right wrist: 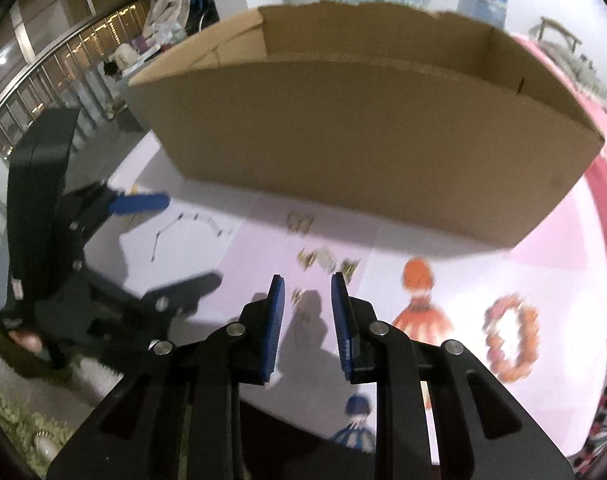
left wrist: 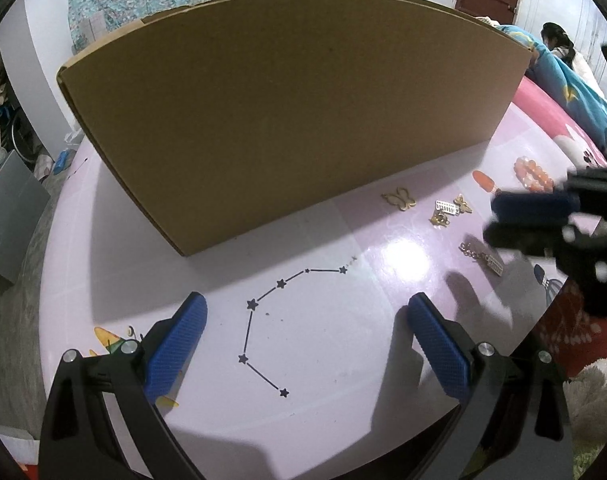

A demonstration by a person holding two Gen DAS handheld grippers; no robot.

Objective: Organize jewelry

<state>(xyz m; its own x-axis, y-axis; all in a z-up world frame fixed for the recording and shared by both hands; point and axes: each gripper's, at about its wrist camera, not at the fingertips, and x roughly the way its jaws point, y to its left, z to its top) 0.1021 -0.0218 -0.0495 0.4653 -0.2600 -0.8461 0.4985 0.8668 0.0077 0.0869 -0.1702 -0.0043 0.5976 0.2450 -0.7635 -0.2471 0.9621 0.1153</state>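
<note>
Small gold jewelry lies on a pink table: a butterfly piece (left wrist: 400,199), a cluster of clips (left wrist: 449,211), a chain piece (left wrist: 481,258) and an orange bead bracelet (left wrist: 533,174). The bracelet also shows in the right wrist view (right wrist: 513,338). An open cardboard box (left wrist: 287,112) (right wrist: 363,136) stands behind them. My left gripper (left wrist: 303,316) is open and empty above the table's printed star line. My right gripper (right wrist: 307,284) is partly open with nothing between the pads, just above a small gold piece (right wrist: 296,295); from the left wrist view it (left wrist: 491,220) hovers over the chain piece.
The table (left wrist: 343,420) carries printed cartoon figures (right wrist: 421,300). A green rug (right wrist: 19,412) lies below the table's near edge. A bed with a blue blanket (left wrist: 559,80) is at the right, and clutter fills the room's left side.
</note>
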